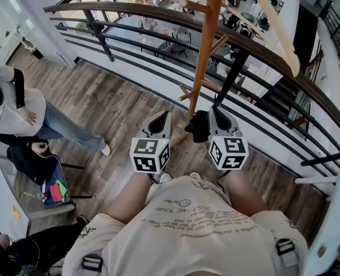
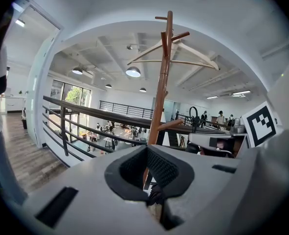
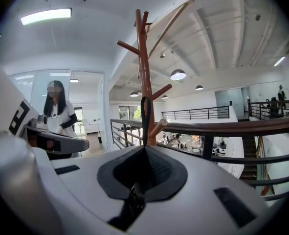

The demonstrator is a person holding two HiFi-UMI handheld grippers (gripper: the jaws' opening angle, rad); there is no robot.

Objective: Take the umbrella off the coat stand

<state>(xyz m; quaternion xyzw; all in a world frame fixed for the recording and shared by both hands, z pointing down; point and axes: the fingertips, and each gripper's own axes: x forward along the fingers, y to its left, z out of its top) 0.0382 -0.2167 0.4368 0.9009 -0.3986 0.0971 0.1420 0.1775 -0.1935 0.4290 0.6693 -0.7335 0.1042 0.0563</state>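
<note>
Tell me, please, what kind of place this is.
Probably an upper gallery in a large office or public building: a railing guards the edge of the wood floor, and tables stand on a lower floor beyond it. A coat stand is beside the railing.

wood plank floor (image 1: 118,108), wooden coat stand (image 1: 206,50) upright on it by the railing (image 1: 129,10), open bag (image 1: 57,168) at left

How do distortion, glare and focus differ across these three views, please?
Head view: the wide lens bows the railing into an arc; the light is even and detail is sharp. Left gripper view: strong fisheye with black corners, and a ceiling lamp is blown out white. Right gripper view: the same fisheye; a ceiling strip light glares, yet the coat stand is crisp.
</note>
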